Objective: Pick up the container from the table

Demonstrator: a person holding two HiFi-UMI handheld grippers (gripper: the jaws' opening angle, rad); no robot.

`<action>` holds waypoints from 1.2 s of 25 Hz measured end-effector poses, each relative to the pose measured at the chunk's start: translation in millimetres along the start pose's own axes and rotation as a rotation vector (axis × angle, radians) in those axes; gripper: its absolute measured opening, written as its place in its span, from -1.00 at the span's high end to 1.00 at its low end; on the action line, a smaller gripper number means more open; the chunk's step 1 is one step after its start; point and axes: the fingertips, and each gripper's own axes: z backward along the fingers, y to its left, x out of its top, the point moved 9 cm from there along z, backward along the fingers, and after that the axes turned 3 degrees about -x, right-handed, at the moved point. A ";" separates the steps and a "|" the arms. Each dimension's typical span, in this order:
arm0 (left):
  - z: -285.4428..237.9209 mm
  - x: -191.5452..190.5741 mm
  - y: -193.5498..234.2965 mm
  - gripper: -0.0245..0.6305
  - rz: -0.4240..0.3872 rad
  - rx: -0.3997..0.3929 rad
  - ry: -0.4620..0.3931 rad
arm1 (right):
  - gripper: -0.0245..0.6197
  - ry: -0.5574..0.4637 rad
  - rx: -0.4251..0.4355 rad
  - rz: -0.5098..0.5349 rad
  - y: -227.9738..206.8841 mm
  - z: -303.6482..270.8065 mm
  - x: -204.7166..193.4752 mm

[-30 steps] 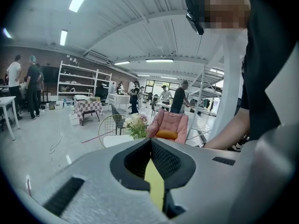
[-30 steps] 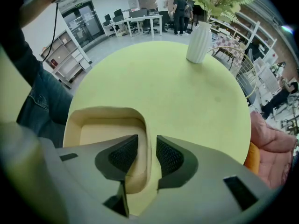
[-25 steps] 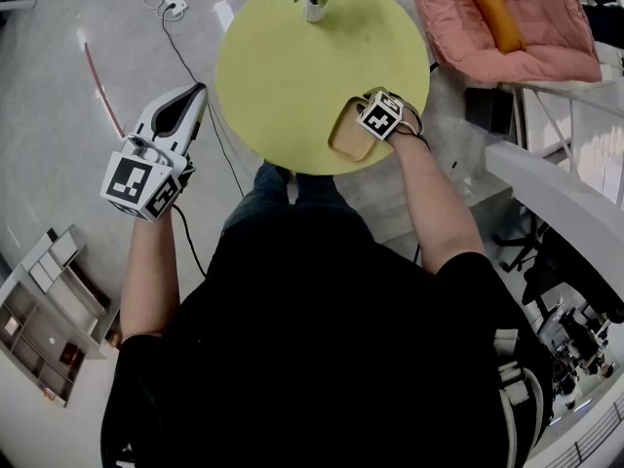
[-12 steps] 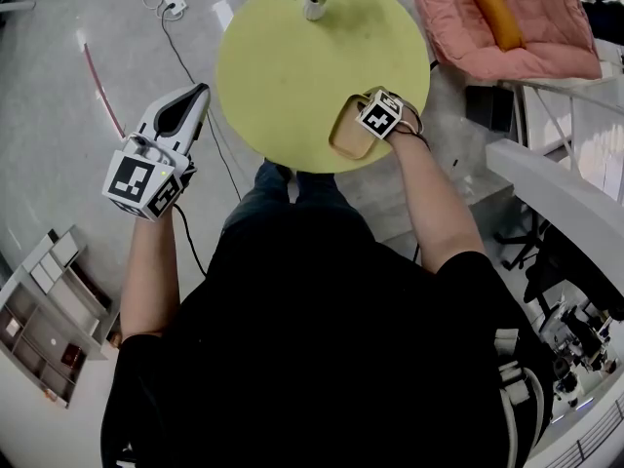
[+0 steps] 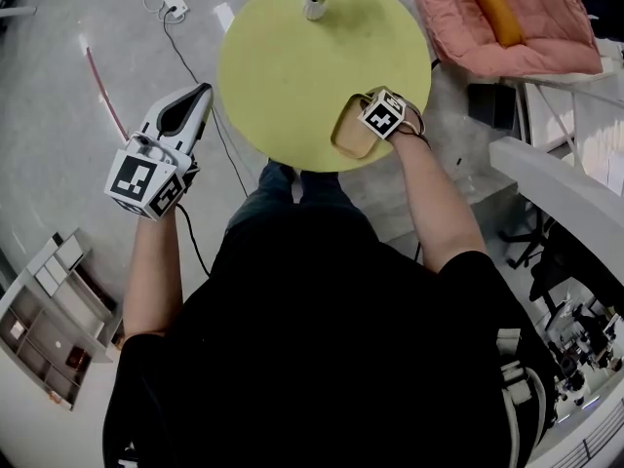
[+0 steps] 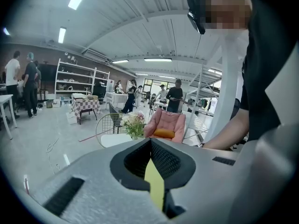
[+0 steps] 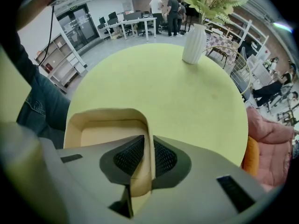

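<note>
A tan, shallow container [image 5: 345, 127] sits at the near right edge of the round yellow-green table [image 5: 292, 57]. My right gripper [image 5: 369, 123] points steeply down onto it. In the right gripper view the container's [image 7: 100, 129] right wall stands between the black pads, and the right gripper [image 7: 148, 153] has just been closing on that wall; both pads now touch it. My left gripper [image 5: 201, 93] hangs off the table's left side above the floor, shut with nothing held. In its own view the left gripper [image 6: 150, 146] faces the table's edge.
A white vase of flowers [image 5: 313, 6] stands at the table's far edge, the same vase [image 7: 194, 43] in the right gripper view. A pink cushioned chair [image 5: 507, 22] is beyond the table at right. Cables [image 5: 171, 3] lie on the floor. A shelf unit [image 5: 44, 310] stands at left.
</note>
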 end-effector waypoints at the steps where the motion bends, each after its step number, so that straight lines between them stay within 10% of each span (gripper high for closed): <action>1: 0.6 -0.8 -0.8 0.87 0.001 -0.001 0.002 | 0.78 -0.001 0.001 -0.005 0.6 0.1 -1.8; 30: 15.7 0.6 -13.0 0.87 -0.031 -0.042 0.014 | 0.90 -0.028 -0.025 -0.096 17.2 14.4 -11.3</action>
